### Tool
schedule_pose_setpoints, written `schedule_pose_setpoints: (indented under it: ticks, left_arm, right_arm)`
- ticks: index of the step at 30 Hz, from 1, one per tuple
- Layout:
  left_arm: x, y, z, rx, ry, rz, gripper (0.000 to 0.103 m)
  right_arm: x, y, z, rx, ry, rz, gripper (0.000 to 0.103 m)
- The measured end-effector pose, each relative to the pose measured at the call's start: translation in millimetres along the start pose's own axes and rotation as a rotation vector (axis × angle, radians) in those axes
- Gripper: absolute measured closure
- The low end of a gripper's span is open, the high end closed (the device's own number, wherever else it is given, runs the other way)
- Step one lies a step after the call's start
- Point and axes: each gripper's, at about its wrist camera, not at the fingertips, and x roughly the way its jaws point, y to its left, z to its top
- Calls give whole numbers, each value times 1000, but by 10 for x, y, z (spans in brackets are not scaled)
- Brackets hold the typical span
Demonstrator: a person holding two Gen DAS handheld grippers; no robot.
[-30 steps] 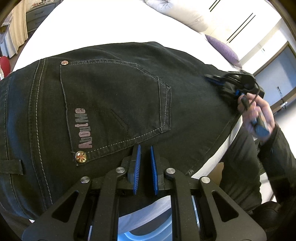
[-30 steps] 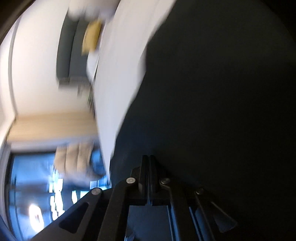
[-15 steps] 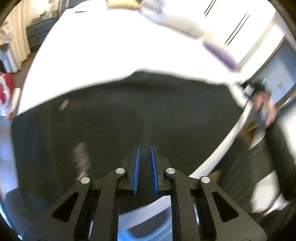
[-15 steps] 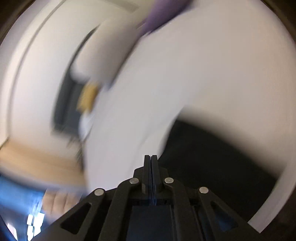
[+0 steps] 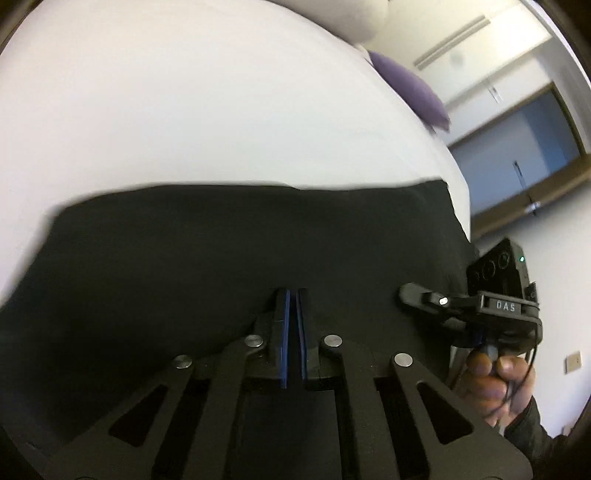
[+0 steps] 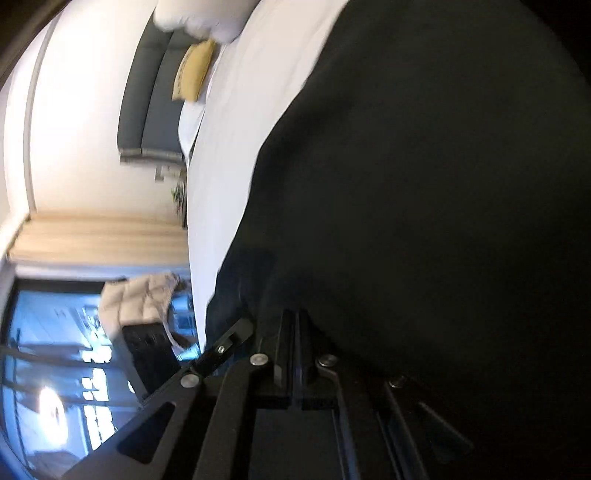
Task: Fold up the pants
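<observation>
The black pants lie across the near part of a white bed; their plain dark cloth fills the lower half of the left wrist view. My left gripper is shut on the pants' near edge, blue pads almost together. My right gripper shows at the pants' right side in that view, held by a hand. In the right wrist view the pants fill the right side and my right gripper is shut on the cloth.
A purple pillow and a white pillow lie at the bed's far end. A door frame stands to the right. In the right wrist view a yellow cushion, a grey headboard and a window show left.
The pocket side of the pants is no longer in view; plain black cloth now faces up and covers less of the bed. Both grippers have swung with the cloth, the right one closer to the left.
</observation>
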Motion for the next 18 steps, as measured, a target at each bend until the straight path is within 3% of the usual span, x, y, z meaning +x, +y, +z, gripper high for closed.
schedule_pose_setpoints:
  ticks: [6,8,10,12,15,18]
  left_arm:
    - [-579,653,-126,-81,-81,29,99]
    - [-835,945,-213,-153,-140,138,99]
    - [-1153,1258,-315,-258,-220,136,99]
    - [-1534,1425,-482,-323,-293,200,99]
    - [-1947,1295,-787,-316,-362,135,99]
    - [-1976,801,-1065,-251,-371,8,99]
  right_arm:
    - [54,40,-190,-51,-45,-58,103]
    - [58,29,-150,-59,-50,-63,103]
    - [64,40,-149,-51,-46,-64,103]
    - [55,100,-173,-44,-41,-87,103]
    - [-64,257,-208,-78,-23,-108,101]
    - [134,483,-329,-98,42,-45,101]
